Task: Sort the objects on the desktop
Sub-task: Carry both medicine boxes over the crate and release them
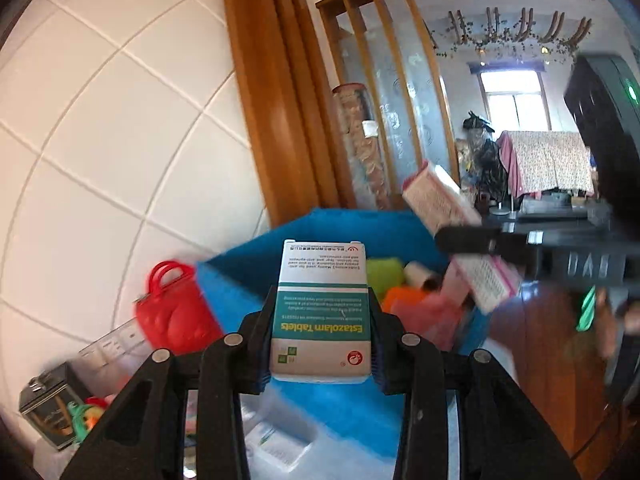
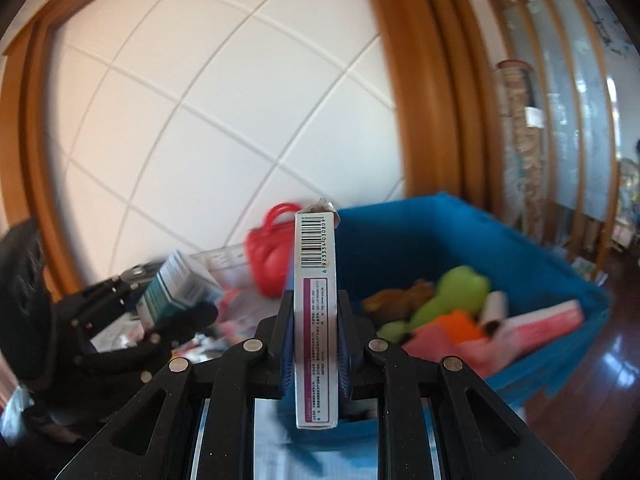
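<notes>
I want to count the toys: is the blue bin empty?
No, the blue bin already holds a green toy, an orange thing and more.

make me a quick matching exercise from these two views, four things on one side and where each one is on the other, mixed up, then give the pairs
Things:
1. Estazolam Tablets box
2. pink and white box
3. green plush toy
4. red toy handbag

Places:
A. inside the blue bin
B. clamped in the right gripper
C. outside the bin, by its left wall
D. clamped in the left gripper

Pairs: 1-D, 2-B, 3-A, 4-C
</notes>
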Available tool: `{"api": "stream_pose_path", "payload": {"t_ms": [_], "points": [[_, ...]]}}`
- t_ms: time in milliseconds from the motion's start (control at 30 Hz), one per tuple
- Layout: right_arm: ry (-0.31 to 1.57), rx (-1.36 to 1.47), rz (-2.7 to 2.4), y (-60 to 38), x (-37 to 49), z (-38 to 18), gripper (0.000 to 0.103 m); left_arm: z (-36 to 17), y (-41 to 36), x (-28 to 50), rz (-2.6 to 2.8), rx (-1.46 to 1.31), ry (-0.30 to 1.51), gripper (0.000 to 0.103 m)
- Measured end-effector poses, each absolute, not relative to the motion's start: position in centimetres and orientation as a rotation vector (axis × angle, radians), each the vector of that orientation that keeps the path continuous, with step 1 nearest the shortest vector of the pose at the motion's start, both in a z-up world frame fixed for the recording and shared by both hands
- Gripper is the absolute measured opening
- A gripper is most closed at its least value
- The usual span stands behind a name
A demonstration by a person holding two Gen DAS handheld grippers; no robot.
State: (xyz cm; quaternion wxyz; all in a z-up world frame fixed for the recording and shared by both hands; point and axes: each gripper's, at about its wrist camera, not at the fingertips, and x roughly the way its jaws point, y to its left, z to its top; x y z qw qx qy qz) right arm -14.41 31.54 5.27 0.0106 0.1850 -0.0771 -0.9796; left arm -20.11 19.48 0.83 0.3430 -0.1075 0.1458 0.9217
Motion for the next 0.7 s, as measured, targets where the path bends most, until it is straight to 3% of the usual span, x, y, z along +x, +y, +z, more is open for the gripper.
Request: {"api": "stream_pose_path", "payload": {"t_ms": [233, 700], "points": [[-0.267, 0.593, -3.056, 39.1, -15.4, 5.8, 0.018, 0.9, 29.2, -21.1, 2.489, -0.351, 0.369, 0.037], [-0.300, 0.705, -3.014, 44.4, -20.1, 3.3, 0.018, 0.6, 32.6, -25.5, 2.690, -0.490, 0.321, 0.037]]}}
